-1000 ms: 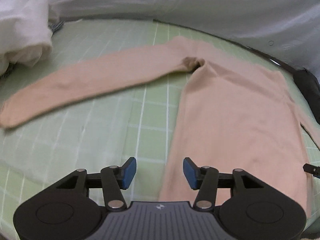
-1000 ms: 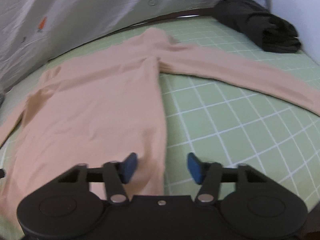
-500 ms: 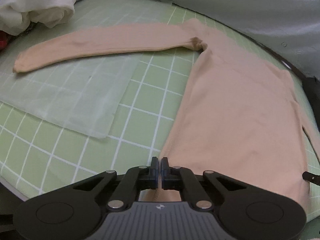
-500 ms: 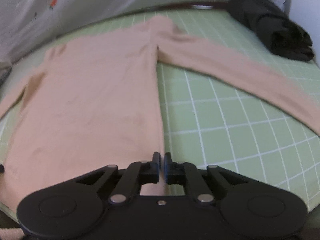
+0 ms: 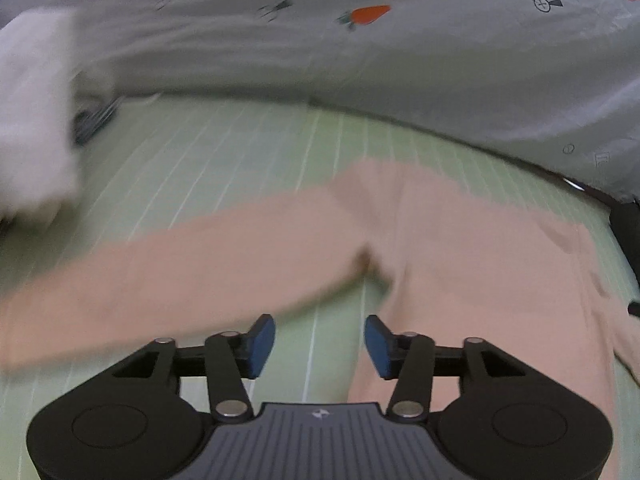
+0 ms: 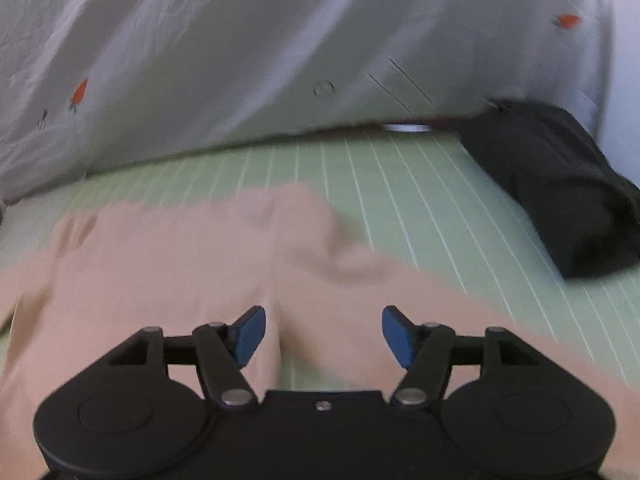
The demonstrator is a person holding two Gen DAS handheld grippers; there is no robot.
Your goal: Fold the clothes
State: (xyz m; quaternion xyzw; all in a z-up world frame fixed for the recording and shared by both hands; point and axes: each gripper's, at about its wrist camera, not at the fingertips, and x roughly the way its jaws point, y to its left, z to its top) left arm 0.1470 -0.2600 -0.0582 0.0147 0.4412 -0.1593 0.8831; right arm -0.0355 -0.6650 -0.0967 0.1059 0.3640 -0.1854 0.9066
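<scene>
Left wrist view: at bottom centre the left gripper (image 5: 319, 346) is opening, nothing between its pads, having released the hem pinched half a second ago. Likewise the right gripper (image 6: 322, 337) is opening empty. Beyond, the peach top (image 5: 472, 264) is lying mid-frame on the green mat (image 5: 240, 152), bottom fold apparently laid.

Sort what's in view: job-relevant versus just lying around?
Job: peach long-sleeved top spread on green grid mat; left gripper and right gripper, jaws opening, nothing between them.

Lying about: black folded garment; white cloth bundle; carrot-print grey sheet.
</scene>
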